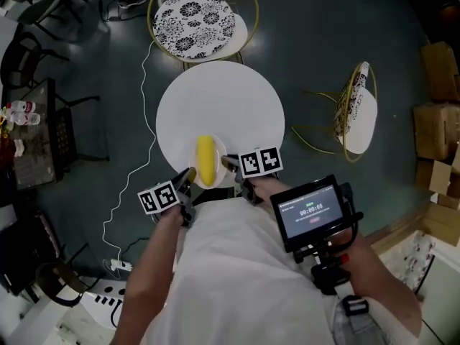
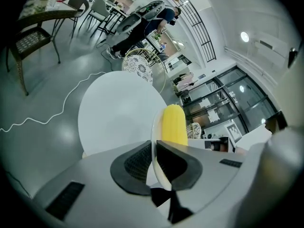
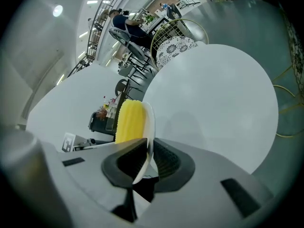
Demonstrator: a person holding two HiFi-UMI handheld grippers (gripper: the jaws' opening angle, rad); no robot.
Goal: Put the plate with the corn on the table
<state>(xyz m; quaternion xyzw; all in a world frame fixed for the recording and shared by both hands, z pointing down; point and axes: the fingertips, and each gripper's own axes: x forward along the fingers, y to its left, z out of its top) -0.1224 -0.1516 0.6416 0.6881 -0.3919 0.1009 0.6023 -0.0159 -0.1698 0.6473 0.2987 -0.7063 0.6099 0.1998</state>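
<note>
Left tongs (image 1: 190, 177) and right tongs (image 1: 231, 165), each clamped on an opposite rim of the plate (image 3: 149, 120), hold it at the desk's (image 1: 220, 99) near edge, with the corn (image 1: 206, 159) lying lengthwise toward the desk's centre.

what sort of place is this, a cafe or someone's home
Most likely a café-style seating area in a large public building, not a home: a round white table with a cushioned gold wire chair beside it, another dark table nearby, plus glass-fronted rooms and a railed gallery.
</note>
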